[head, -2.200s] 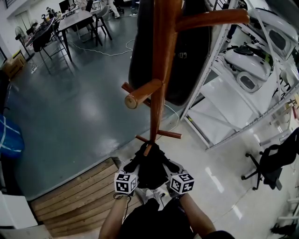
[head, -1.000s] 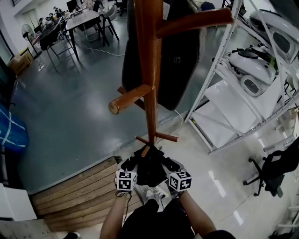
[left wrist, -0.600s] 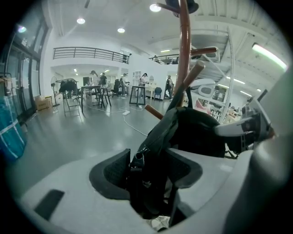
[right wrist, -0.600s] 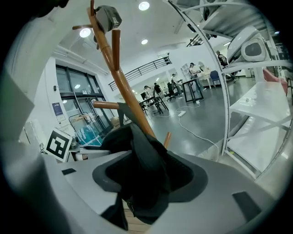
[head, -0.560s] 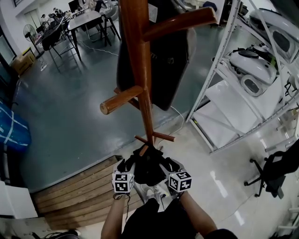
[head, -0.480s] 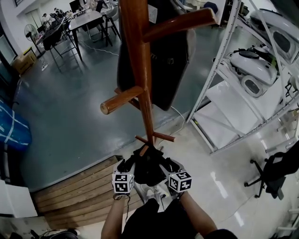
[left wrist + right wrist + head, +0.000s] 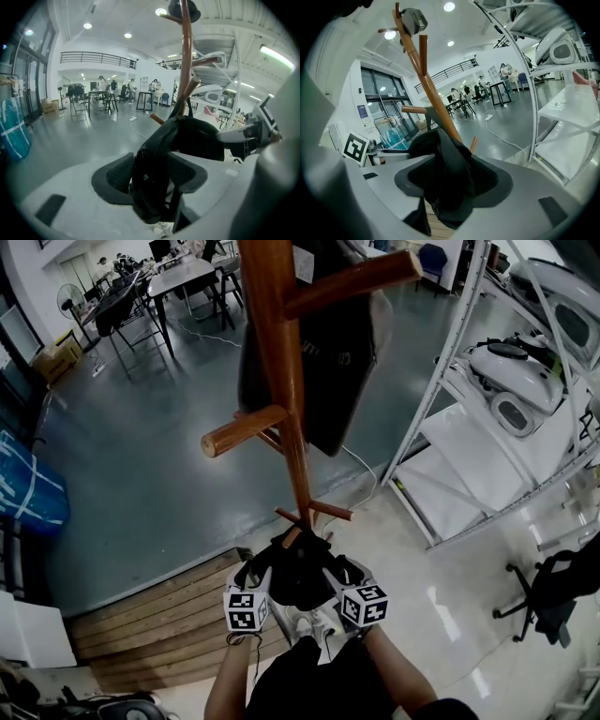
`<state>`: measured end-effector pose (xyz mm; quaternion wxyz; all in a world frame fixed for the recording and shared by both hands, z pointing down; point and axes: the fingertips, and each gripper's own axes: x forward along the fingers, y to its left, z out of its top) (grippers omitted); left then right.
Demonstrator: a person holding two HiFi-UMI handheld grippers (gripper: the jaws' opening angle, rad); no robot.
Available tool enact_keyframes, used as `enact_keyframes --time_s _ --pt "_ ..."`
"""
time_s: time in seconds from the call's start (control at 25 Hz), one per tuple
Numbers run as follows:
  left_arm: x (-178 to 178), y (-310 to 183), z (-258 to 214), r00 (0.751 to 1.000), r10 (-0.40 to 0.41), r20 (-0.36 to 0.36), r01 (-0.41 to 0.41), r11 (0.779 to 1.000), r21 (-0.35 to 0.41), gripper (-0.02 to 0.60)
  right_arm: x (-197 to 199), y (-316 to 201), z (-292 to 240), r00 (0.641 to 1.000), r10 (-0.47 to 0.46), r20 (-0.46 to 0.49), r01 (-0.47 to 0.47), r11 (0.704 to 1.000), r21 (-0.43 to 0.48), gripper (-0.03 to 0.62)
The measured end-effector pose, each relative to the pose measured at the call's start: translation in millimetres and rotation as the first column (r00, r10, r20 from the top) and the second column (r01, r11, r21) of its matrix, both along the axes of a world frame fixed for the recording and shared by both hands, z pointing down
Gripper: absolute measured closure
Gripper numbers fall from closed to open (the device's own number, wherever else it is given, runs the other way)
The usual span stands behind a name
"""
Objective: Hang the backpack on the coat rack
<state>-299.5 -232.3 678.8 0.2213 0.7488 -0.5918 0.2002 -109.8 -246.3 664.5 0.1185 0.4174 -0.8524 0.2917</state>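
Observation:
A black backpack sits low against the wooden coat rack, just under a short low peg. My left gripper is at its left side and my right gripper at its right. In the left gripper view a black strap runs through my left gripper, whose jaws stand wide. In the right gripper view bunched black fabric fills my right gripper, also wide, and hangs below it. No pad visibly presses on the fabric.
A large dark bag hangs from an upper peg. White metal shelving stands close on the right, and a wooden platform lies at the lower left. A black office chair is at the far right, with tables and chairs behind.
Both grippers stay at the backpack beside the pole. Only my view has drifted a little, so the rack leans slightly differently.

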Motion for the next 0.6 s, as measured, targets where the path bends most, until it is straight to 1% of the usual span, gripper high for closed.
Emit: enact_keyframes --time_s 0.28,0.48,0.6 --pt "1 17 -17 0.998 -0.057 -0.036 0.058 0.998 0.023 0.348 7 5 -15 0.999 -0.023 -0.025 0.024 0.999 0.026 0.391" --pt "9 33 -42 0.992 -0.105 -0.068 0.11 0.99 0.083 0.348 13 13 -30 0.999 -0.041 -0.015 0.041 0.999 0.032 0.391" --pt "19 45 -64 0.988 -0.117 -0.098 0.129 0.984 0.123 0.359 14 21 -42 0.997 -0.073 -0.016 0.074 0.996 0.04 0.393"
